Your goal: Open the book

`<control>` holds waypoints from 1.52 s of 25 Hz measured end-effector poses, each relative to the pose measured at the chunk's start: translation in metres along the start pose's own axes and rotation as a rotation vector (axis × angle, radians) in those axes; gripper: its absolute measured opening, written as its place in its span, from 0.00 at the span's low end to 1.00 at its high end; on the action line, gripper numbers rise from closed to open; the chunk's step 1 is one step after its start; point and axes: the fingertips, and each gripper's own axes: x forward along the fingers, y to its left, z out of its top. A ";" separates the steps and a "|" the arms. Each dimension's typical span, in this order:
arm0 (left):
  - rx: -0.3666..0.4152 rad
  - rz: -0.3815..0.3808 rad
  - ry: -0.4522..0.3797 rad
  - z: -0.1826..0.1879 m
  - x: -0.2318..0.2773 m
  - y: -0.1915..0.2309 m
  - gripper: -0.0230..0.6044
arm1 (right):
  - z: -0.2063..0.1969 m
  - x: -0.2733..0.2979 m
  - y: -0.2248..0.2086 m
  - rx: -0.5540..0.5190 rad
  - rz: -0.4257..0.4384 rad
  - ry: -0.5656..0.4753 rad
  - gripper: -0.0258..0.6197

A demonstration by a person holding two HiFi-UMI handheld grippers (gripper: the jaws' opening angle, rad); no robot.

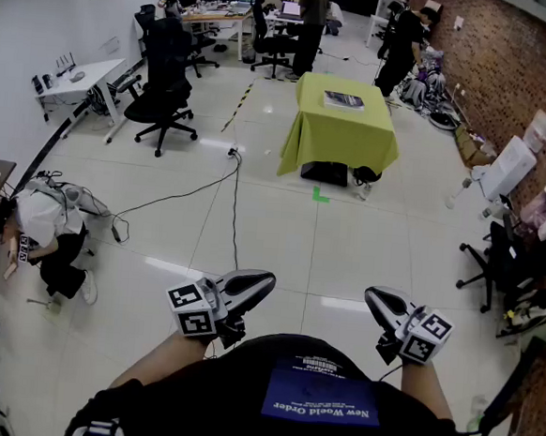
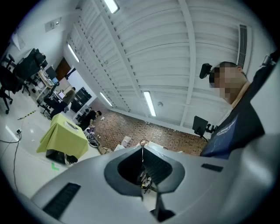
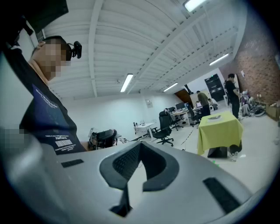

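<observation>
The book (image 1: pixel 343 99) lies closed on a small table draped in a yellow-green cloth (image 1: pixel 340 138), far across the room ahead of me. It also shows in the left gripper view as the book (image 2: pixel 70 125) on the table (image 2: pixel 63 140), and in the right gripper view as the book (image 3: pixel 215 117) on the table (image 3: pixel 218 129). My left gripper (image 1: pixel 266 280) and right gripper (image 1: pixel 371 293) are held close to my body, both far from the table. Each is shut with nothing between its jaws, as the left gripper (image 2: pixel 142 146) and right gripper (image 3: pixel 140 144) show.
A white tiled floor stretches to the table, crossed by a black cable (image 1: pixel 233 209) and marked with green tape (image 1: pixel 320 195). Black office chairs (image 1: pixel 165 96) stand at the left. A person (image 1: pixel 51 228) crouches at the near left. People (image 1: pixel 400 44) stand at the back. Clutter lines the brick wall (image 1: pixel 520 63).
</observation>
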 end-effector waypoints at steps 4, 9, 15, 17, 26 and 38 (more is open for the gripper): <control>-0.011 -0.005 0.004 0.008 -0.013 0.023 0.05 | 0.000 0.022 -0.001 0.000 -0.013 0.001 0.02; -0.042 -0.015 0.025 0.008 0.000 0.045 0.05 | 0.000 0.031 -0.019 0.020 -0.030 0.003 0.02; -0.016 0.011 0.038 0.014 0.052 0.074 0.05 | 0.013 0.028 -0.085 0.035 -0.008 -0.026 0.02; 0.002 0.032 0.031 0.022 0.082 0.084 0.05 | 0.026 0.025 -0.115 0.019 0.016 -0.034 0.02; 0.051 0.037 -0.020 0.044 0.229 0.105 0.05 | 0.091 -0.008 -0.247 -0.034 0.091 -0.056 0.02; 0.022 0.005 0.019 0.068 0.301 0.213 0.05 | 0.118 0.056 -0.356 -0.029 0.075 -0.042 0.02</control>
